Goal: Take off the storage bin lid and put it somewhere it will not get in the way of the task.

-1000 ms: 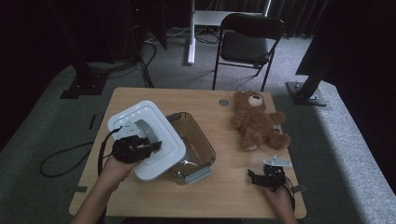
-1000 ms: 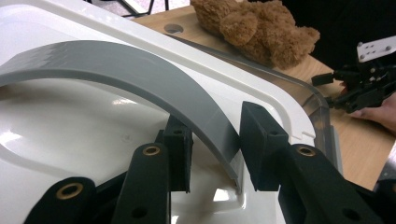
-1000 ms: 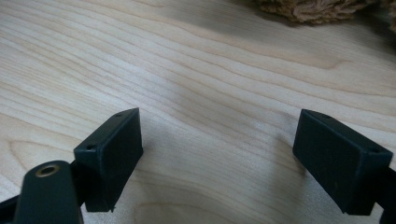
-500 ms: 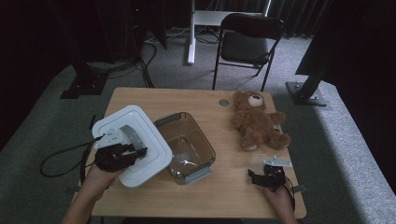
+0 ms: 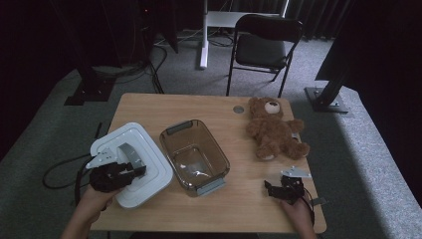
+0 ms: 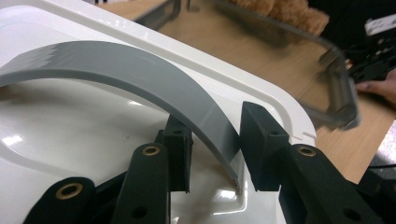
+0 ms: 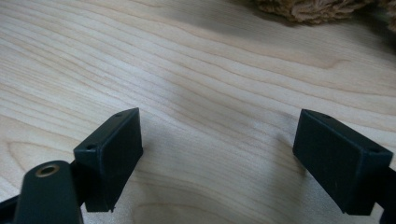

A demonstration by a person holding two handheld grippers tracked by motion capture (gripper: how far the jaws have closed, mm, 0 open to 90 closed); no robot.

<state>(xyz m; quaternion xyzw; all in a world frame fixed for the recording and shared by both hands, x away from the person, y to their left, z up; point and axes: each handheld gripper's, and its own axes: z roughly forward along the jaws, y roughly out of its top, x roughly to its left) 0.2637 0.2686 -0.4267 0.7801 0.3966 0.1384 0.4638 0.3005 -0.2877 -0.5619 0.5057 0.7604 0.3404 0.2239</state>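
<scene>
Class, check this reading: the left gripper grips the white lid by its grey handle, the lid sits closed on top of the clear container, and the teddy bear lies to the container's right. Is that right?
Not quite. The high view shows the white lid off the clear container, beside it on its left, with the container open. The rest holds: the left gripper grips the grey handle, and the teddy bear lies to the right.

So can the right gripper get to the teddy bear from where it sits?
Probably yes. The right gripper rests open on bare table, with the teddy bear just beyond it and nothing lying between them.
</scene>
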